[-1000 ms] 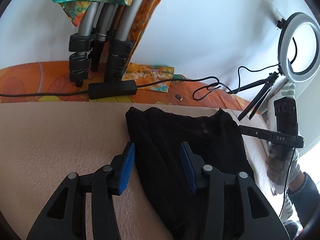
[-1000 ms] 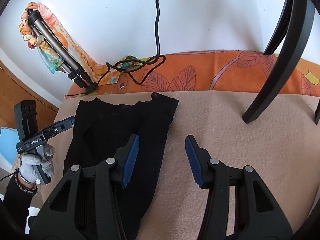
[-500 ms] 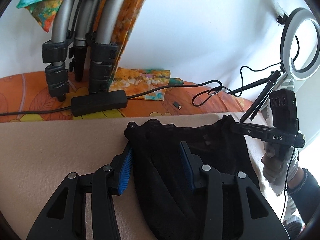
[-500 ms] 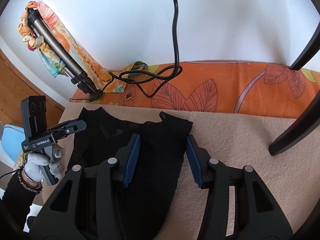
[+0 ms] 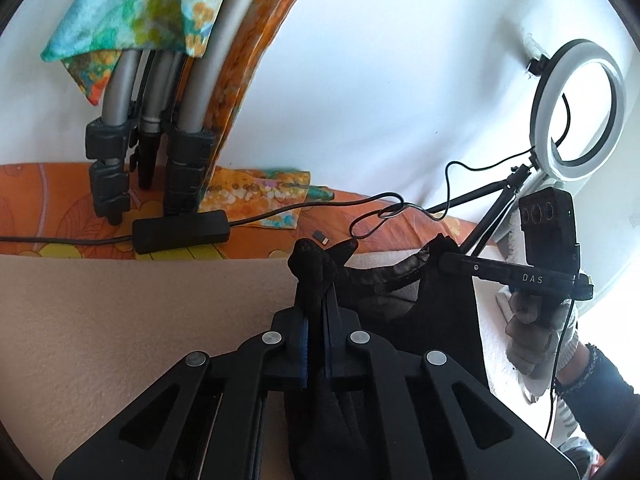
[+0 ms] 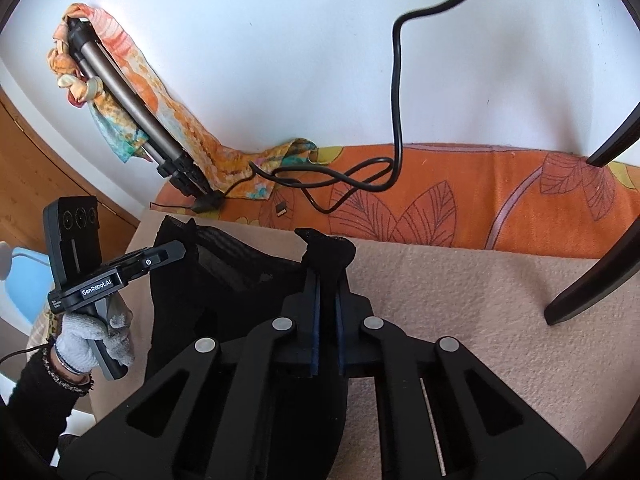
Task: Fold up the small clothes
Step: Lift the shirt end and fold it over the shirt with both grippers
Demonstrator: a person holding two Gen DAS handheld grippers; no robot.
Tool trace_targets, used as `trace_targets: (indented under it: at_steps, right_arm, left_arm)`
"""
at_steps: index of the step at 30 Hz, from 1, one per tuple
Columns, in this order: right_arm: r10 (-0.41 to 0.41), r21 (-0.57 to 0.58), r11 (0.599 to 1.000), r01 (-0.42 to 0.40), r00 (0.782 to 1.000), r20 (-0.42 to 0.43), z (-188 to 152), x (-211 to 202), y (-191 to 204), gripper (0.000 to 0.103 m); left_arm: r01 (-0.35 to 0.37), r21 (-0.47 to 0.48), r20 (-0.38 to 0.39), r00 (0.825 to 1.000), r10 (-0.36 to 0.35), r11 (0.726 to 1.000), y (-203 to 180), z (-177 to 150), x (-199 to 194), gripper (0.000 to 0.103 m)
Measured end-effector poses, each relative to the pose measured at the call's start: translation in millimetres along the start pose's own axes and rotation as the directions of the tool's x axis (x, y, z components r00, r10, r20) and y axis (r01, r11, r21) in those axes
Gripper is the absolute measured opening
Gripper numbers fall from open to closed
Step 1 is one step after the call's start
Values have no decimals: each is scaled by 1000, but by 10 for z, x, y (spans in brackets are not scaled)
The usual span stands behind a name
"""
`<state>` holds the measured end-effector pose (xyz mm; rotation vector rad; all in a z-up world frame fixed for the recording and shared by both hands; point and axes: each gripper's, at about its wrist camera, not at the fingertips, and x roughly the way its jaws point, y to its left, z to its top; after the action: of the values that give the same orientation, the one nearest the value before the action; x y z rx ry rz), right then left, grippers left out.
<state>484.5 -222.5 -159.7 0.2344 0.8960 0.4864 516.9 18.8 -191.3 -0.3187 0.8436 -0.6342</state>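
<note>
A small black garment (image 5: 420, 312) lies on the beige blanket (image 5: 120, 320), its far edge lifted. My left gripper (image 5: 316, 312) is shut on the garment's far left corner, which bunches up between the blue pads. My right gripper (image 6: 326, 304) is shut on the garment's (image 6: 224, 288) far right corner, also bunched above the pads. In the left wrist view the right gripper (image 5: 440, 258) pinches the other corner; in the right wrist view the left gripper (image 6: 180, 248) does the same. The fabric between the two corners sags.
An orange leaf-print cloth (image 6: 480, 192) runs along the white wall. Tripod legs (image 5: 152, 148) with a colourful scarf, a black adapter box (image 5: 182, 230) and cables (image 6: 352, 176) lie at the back. A ring light (image 5: 576, 104) stands right. Dark chair legs (image 6: 592, 280) stand on the blanket.
Both grippers moved forward to the garment's far corners and closed on them. The corners now lift off the blanket.
</note>
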Motion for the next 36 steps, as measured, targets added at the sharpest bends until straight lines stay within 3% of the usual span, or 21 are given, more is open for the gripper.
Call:
trace_targets:
  at_steps: [10, 19, 28, 36]
  right_arm:
    - [45, -61, 997, -43, 998, 37, -30, -485, 375, 6]
    - [57, -135, 990, -50, 997, 54, -352, -989, 835, 6]
    - [68, -172, 983, -59, 996, 51, -947, -1376, 1228, 6]
    - [91, -172, 982, -81, 994, 55, -1650, -1605, 1376, 6]
  left_arm:
    - [30, 51, 31, 999, -32, 998, -310, -94, -412, 3]
    - [23, 111, 45, 999, -28, 994, -729, -365, -846, 3]
    - [20, 144, 41, 999, -26, 989, -1042, -892, -1356, 3]
    - [32, 170, -24, 999, -29, 985, -1176, -1558, -1575, 3]
